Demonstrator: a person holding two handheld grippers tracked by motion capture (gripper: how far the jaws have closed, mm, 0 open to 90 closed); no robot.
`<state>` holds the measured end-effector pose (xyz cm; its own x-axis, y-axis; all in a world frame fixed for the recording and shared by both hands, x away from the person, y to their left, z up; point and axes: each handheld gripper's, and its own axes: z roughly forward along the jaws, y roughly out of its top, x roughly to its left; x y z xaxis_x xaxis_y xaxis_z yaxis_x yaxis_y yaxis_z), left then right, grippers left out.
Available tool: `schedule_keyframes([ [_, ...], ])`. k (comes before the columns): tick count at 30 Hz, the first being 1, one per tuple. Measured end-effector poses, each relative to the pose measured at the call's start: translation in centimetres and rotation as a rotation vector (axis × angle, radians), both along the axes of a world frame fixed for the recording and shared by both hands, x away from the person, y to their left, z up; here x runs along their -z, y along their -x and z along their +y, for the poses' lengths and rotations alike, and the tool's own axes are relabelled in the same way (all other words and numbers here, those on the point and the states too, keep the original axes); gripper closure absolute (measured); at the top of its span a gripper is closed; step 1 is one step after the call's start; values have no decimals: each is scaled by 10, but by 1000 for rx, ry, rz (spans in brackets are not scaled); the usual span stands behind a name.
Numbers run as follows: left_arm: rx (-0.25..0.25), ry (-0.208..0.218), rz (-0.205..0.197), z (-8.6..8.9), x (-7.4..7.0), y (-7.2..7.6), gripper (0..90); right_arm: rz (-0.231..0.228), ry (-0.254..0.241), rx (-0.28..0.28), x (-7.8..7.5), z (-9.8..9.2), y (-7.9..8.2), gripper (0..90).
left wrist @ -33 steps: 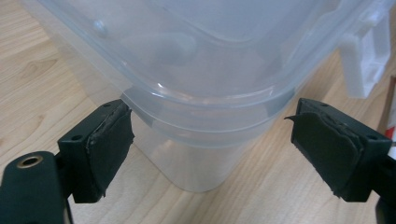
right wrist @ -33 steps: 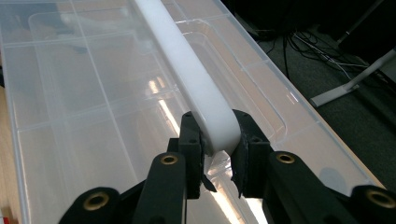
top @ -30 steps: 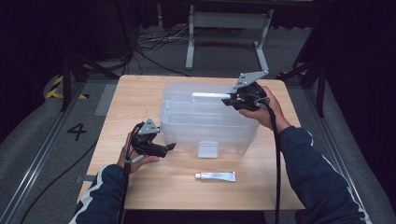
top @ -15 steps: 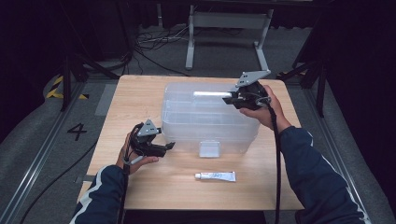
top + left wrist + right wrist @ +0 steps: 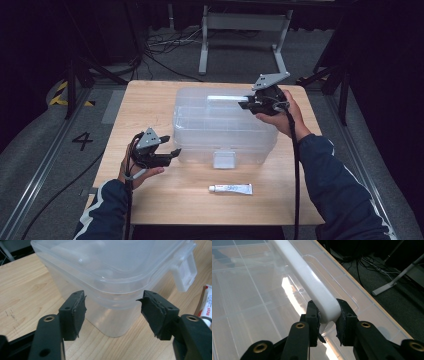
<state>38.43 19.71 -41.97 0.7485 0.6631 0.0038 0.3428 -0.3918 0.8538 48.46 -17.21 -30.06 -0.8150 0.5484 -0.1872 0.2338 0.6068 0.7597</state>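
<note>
Box (image 5: 225, 127), a clear plastic tub with its lid (image 5: 249, 290) on, sits at the centre of the high view on the table (image 5: 150, 100), and the job looks barely begun. Its front latch (image 5: 224, 159) hangs down over the near wall and appears clipped, so I judge the lid not yet opened.

Right gripper (image 5: 243, 104), at the upper right of the box in the high view, is pinching the white handle (image 5: 312, 285) that runs across the lid: in the right gripper view its two pads press on either side of the handle's end, at the lower middle of the frame. That hold seems settled, either to steady the box or to lift it.

Left gripper (image 5: 176, 151), at the lower left of the box in the high view, has its jaws spread, though they have just been closing. In the left gripper view the box's near corner stands between and just beyond the pads, with neither one touching it. So the second grip is not made.

A white tube (image 5: 231, 188) lies on the table just below the box in the high view, untouched. Left to do, as I read it: close on the corner or latch, then move or open the box.
</note>
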Motion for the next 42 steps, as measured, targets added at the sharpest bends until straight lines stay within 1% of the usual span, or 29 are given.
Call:
schedule_keyframes([
  [1, -2, 4, -3, 0, -1, 1, 394, -1, -1, 0, 0, 0, -1, 738],
  [4, -14, -18, -18, 0, -5, 2, 406, 6, -3, 9, -2, 0, -2, 736],
  [6, -10, -11, -16, 0, -7, 2, 429, 7, -1, 18, -3, 1, -2, 734],
  [7, -8, -15, -17, 0, -7, 3, 440, 11, -2, 22, -4, 1, -3, 734],
  [9, 2, -9, -13, 0, -8, 3, 482, 12, 2, 20, -5, 1, -4, 734],
  [11, 6, -10, -13, -1, -8, 3, 545, 17, 1, 24, -5, 2, -4, 733],
  [13, 5, -14, -15, -2, -8, 3, 549, 17, 3, 25, -6, 2, -5, 732],
  [17, -7, -12, -19, -1, -8, 2, 592, 19, 11, 26, -7, 3, -5, 730],
  [18, -11, -4, -21, -1, -9, 3, 595, 14, 17, 32, -8, 3, -5, 725],
  [21, -11, -3, -27, -1, -10, 3, 599, 6, 23, 38, -9, 4, -5, 722],
  [22, -13, 4, -26, 0, -11, 3, 602, 3, 27, 40, -10, 5, -5, 722],
  [26, -27, 36, -8, 2, -11, 1, 654, -6, 37, 46, -12, 6, -6, 716],
  [27, -27, 36, -8, 2, -11, 1, 656, -9, 41, 48, -13, 6, -6, 715],
  [28, -33, 48, -1, 2, -10, 0, 663, -9, 43, 52, -13, 7, -6, 714],
  [30, -33, 46, 1, 1, -10, -1, 706, -5, 45, 48, -14, 7, -6, 714],
  [31, -37, 58, 10, 0, -10, 0, 715, -5, 46, 48, -14, 7, -7, 714],
  [36, -38, 55, 1, -1, -10, -1, 822, -9, 50, 53, -16, 8, -7, 711],
  [37, -36, 53, -3, -1, -10, -1, 822, -12, 55, 52, -16, 8, -7, 710],
  [38, -43, 48, -9, 0, -10, -1, 848, -16, 58, 51, -16, 8, -7, 708],
  [42, -53, 42, -18, -1, -10, -1, 870, -20, 56, 52, -17, 7, -6, 705],
])
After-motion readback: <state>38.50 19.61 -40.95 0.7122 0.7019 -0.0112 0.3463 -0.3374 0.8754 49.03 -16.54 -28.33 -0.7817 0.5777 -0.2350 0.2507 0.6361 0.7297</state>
